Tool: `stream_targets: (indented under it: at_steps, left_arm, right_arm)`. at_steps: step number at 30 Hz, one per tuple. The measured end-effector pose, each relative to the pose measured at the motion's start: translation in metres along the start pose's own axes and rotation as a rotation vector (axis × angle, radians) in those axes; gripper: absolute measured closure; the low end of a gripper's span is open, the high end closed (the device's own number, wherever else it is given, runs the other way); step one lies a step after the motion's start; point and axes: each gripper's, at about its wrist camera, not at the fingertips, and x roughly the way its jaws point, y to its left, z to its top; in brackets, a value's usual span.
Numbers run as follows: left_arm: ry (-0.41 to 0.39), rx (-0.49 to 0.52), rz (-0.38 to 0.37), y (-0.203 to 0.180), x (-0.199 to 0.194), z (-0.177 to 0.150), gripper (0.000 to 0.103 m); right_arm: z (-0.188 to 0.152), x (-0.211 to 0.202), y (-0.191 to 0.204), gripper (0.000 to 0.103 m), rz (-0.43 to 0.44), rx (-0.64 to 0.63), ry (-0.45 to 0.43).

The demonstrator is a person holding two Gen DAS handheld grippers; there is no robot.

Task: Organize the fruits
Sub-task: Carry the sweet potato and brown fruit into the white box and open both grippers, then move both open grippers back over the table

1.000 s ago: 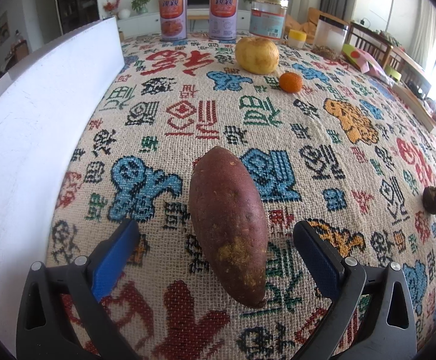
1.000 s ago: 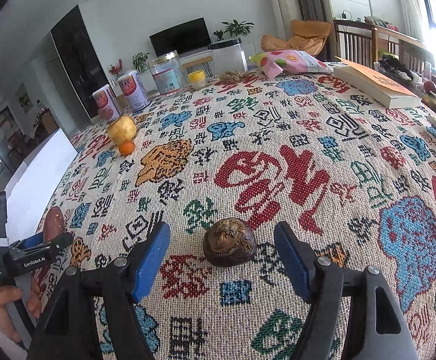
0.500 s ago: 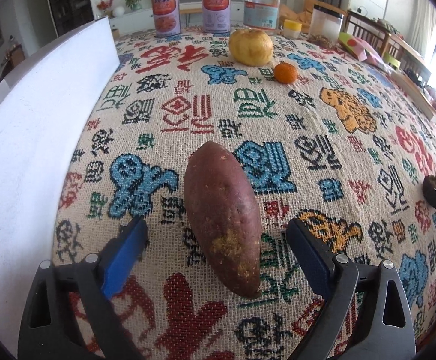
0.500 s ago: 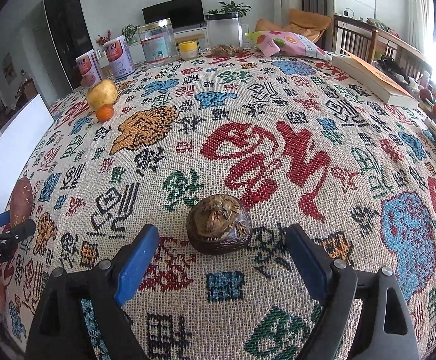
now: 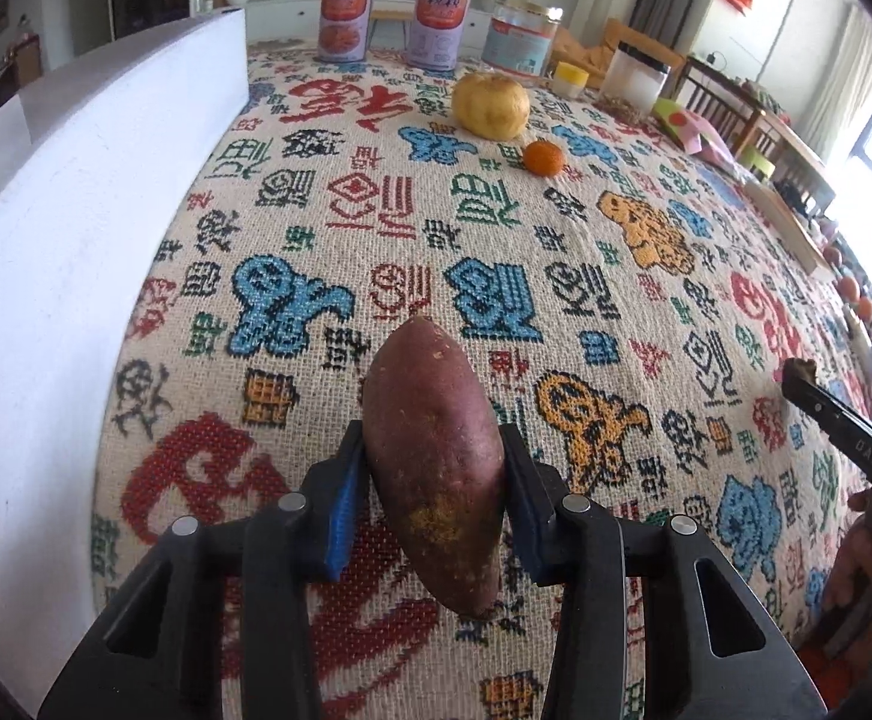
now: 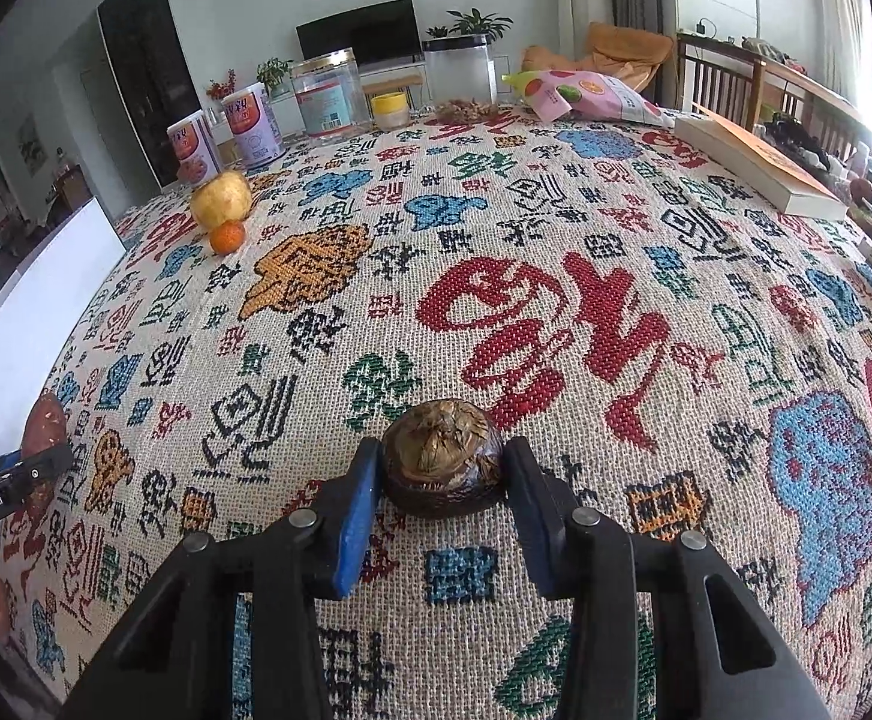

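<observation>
My left gripper (image 5: 433,480) is shut on a long purple-red sweet potato (image 5: 436,456), its blue pads pressing both sides, low over the patterned tablecloth. My right gripper (image 6: 439,474) is shut on a small dark brown round fruit (image 6: 442,456) that rests on the cloth. A yellow pear-like fruit (image 5: 491,105) and a small orange (image 5: 544,156) sit together farther back; both also show in the right wrist view, the yellow fruit (image 6: 220,197) behind the orange (image 6: 227,236). The sweet potato shows at the left edge of the right wrist view (image 6: 45,420).
A white board (image 5: 76,192) runs along the table's left edge. Two cans (image 5: 345,26), a clear jar (image 5: 520,45), a small yellow-lidded pot (image 5: 571,77) and a clear container (image 6: 459,78) stand at the back. A snack bag (image 6: 586,95) and a book (image 6: 760,165) lie at the right.
Both grippers have closed: the left on the sweet potato, the right on the dark round fruit. Both were open around them before.
</observation>
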Motion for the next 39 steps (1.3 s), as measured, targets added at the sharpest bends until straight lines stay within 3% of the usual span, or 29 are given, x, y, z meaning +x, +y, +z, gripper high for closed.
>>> stream_targets:
  at_steps: [5,9,11,14,16,19,24,26,28,30,32,35,39]
  left_arm:
    - [-0.017,-0.103,-0.149,0.018,-0.072,-0.012,0.06]
    - [-0.114,-0.152,-0.171,0.048,-0.149,-0.011,0.06]
    - [-0.17,-0.169,-0.116,0.072,-0.178,-0.007,0.06]
    - [-0.214,-0.218,0.034,0.117,-0.197,-0.002,0.06]
    - [-0.194,-0.264,0.148,0.148,-0.19,-0.002,0.06]
    - [-0.134,-0.318,0.234,0.186,-0.17,-0.009,0.06]
    - [-0.077,-0.366,0.314,0.221,-0.142,-0.01,0.056]
    - [-0.115,-0.357,0.36,0.223,-0.148,-0.004,0.046]
    - [-0.185,-0.35,0.393,0.216,-0.163,0.003,0.019]
    - [-0.274,-0.341,0.395,0.205,-0.178,0.008,0.009]
    - [-0.325,-0.31,0.358,0.187,-0.186,0.013,0.008]
    - [-0.335,-0.238,0.255,0.143,-0.181,0.019,0.008]
    - [-0.288,-0.097,0.087,0.071,-0.149,0.016,0.005]
  right_arm:
    - [-0.002,-0.019,0.017,0.061,0.192,0.061,0.026]
    - [0.0,-0.034,0.08,0.061,0.374,0.004,0.075]
    - [0.006,-0.045,0.127,0.061,0.479,-0.062,0.09]
    - [0.012,-0.067,0.211,0.061,0.617,-0.214,0.109]
    - [0.013,-0.076,0.264,0.061,0.702,-0.307,0.143]
    - [0.005,-0.081,0.341,0.061,0.771,-0.446,0.195]
    - [-0.005,-0.066,0.423,0.06,0.713,-0.584,0.229]
    - [0.001,-0.058,0.434,0.046,0.699,-0.561,0.226]
    - [0.013,-0.062,0.429,0.041,0.698,-0.512,0.196]
    - [0.03,-0.077,0.411,0.034,0.723,-0.464,0.13]
    - [0.043,-0.093,0.386,0.016,0.69,-0.439,0.026]
    - [0.053,-0.1,0.341,0.004,0.568,-0.422,-0.085]
    - [0.05,-0.056,0.262,0.002,0.343,-0.366,-0.054]
